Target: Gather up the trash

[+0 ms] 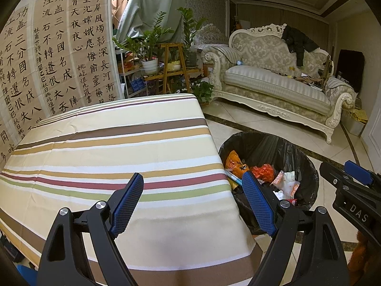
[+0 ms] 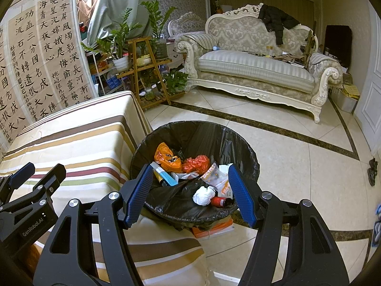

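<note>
A black-lined trash bin (image 2: 238, 143) stands on the floor beside the striped table (image 2: 71, 143). It holds orange wrappers (image 2: 166, 158), a red crumpled bag (image 2: 196, 163), a blue-white tube (image 2: 164, 174), a white paper wad (image 2: 203, 195) and a small red bottle (image 2: 220, 201). My right gripper (image 2: 191, 190) is open and empty above the bin's near rim. My left gripper (image 1: 193, 200) is open and empty above the table's (image 1: 107, 147) near right corner. The bin (image 1: 297, 147) is to its right. The right gripper also shows in the left wrist view (image 1: 350, 178).
An orange-white packet (image 2: 212, 230) lies on the floor under the bin's near side. A cream sofa (image 2: 257, 71) stands across the tiled floor. A wooden plant stand (image 2: 147, 71) and calligraphy sheets (image 2: 42, 59) are behind the table.
</note>
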The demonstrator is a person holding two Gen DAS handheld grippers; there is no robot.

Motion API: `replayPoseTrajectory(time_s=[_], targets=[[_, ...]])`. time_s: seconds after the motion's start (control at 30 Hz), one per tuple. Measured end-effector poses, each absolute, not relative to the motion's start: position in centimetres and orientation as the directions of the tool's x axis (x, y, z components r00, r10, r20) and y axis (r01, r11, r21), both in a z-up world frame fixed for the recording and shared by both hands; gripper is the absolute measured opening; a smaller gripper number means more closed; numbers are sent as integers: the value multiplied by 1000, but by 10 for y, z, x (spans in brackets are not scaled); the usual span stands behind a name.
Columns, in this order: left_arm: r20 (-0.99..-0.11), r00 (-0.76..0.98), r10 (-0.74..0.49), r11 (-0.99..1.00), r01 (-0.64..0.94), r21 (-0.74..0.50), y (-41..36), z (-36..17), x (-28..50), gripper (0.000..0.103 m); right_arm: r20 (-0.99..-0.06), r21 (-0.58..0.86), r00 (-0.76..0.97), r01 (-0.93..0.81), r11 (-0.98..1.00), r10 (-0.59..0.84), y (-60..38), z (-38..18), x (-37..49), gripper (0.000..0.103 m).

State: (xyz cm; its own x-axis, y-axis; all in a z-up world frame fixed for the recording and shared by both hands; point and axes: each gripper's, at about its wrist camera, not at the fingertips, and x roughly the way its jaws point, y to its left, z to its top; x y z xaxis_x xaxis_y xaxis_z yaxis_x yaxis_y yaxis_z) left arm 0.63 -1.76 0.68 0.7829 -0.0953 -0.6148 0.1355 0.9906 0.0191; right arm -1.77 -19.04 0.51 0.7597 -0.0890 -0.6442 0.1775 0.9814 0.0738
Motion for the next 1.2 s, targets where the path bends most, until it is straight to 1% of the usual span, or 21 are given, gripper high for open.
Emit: replayPoseTrajectory(time_s=[0.47, 0.57, 0.67, 0.93, 1.1, 1.2], targets=[[-601, 793, -93, 991, 135, 24, -15, 13, 2, 82, -644, 73, 759, 177, 982, -89, -189, 5, -18, 64], [-600, 794, -93, 991, 131, 19, -13, 15, 2, 84, -646, 69, 758, 174, 982, -89, -186, 7, -19, 64], [-602, 792, -99, 992, 126, 4, -8, 15, 4, 84, -648, 63, 757, 170, 983, -89, -181, 8, -19, 64], [-627, 768, -131, 991, 101, -84, 21, 9, 17, 85, -663, 38, 745, 126, 991, -70, -153, 7, -6, 64], [-649, 758, -67, 996, 14, -87, 63, 4, 33, 85, -674, 14, 739, 40, 999, -20, -115, 10, 16, 65], [-666, 746, -9, 996, -50, -69, 99, 0, 46, 85, -682, 25, 730, -41, 999, 47, -83, 12, 36, 72]])
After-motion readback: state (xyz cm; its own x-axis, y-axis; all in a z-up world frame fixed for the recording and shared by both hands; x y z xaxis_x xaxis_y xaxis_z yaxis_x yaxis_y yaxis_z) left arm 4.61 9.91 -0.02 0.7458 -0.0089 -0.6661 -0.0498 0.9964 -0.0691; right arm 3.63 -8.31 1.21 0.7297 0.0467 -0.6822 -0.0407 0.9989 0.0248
